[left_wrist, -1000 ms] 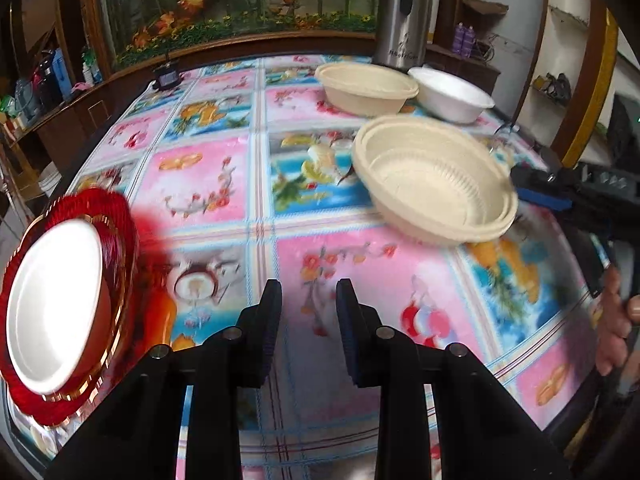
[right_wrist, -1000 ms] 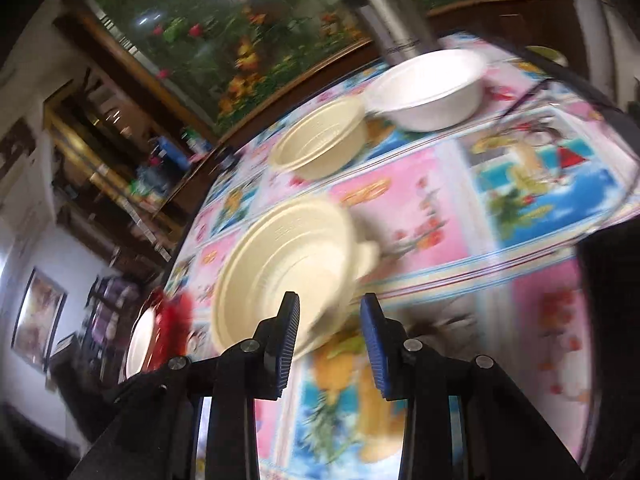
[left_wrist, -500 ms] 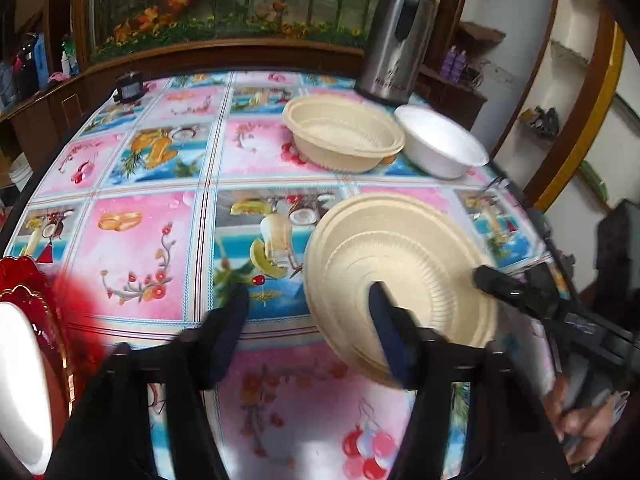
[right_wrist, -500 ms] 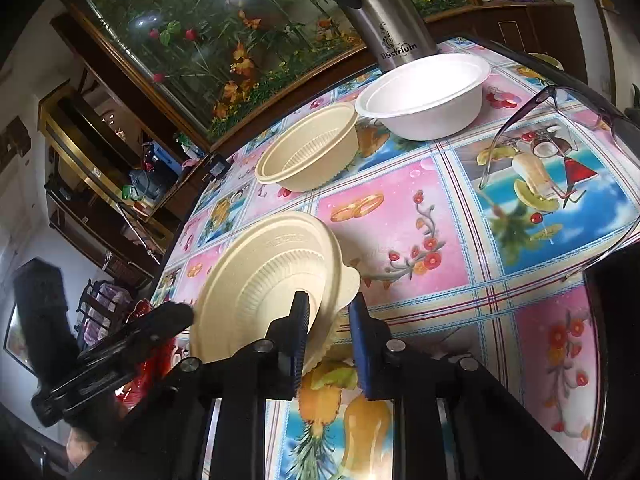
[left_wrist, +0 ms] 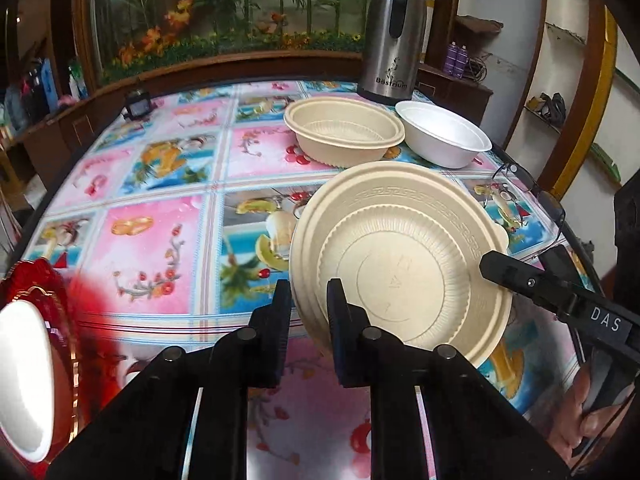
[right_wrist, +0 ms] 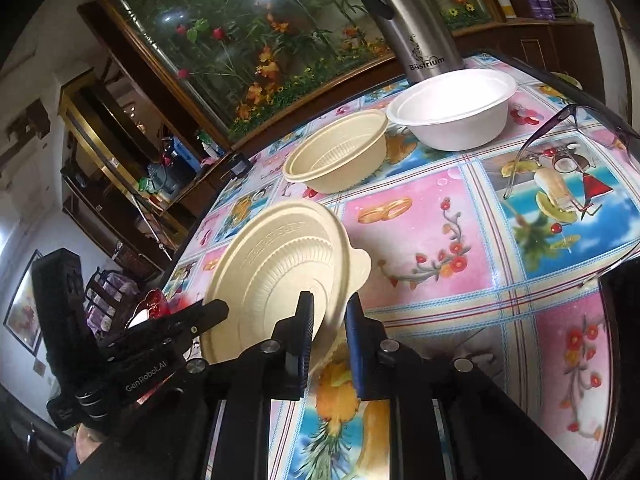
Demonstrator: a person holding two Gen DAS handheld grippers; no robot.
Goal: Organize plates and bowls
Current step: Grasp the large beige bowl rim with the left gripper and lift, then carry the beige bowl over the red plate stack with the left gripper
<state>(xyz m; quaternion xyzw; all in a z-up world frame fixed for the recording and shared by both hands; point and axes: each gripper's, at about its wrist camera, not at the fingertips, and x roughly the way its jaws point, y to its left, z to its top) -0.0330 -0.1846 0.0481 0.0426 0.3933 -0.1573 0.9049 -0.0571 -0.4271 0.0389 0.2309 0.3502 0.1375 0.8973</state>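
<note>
Over the fruit-print tabletop [left_wrist: 160, 248] both claws — left claw [left_wrist: 309, 300], right claw [right_wrist: 328, 316] — pinch the tilted beige plate [left_wrist: 400, 256]; only the left view shows the red plate [left_wrist: 36, 284].

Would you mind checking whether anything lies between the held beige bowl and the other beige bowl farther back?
Nothing visible does: only bare tablecloth separates the held beige bowl from the other beige bowl; the glasses lie off to the right.

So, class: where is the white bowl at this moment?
In the left wrist view the white bowl stands far right on the table, close beside the beige bowl, just in front of the steel flask, with the eyeglasses nearer the camera.
</note>
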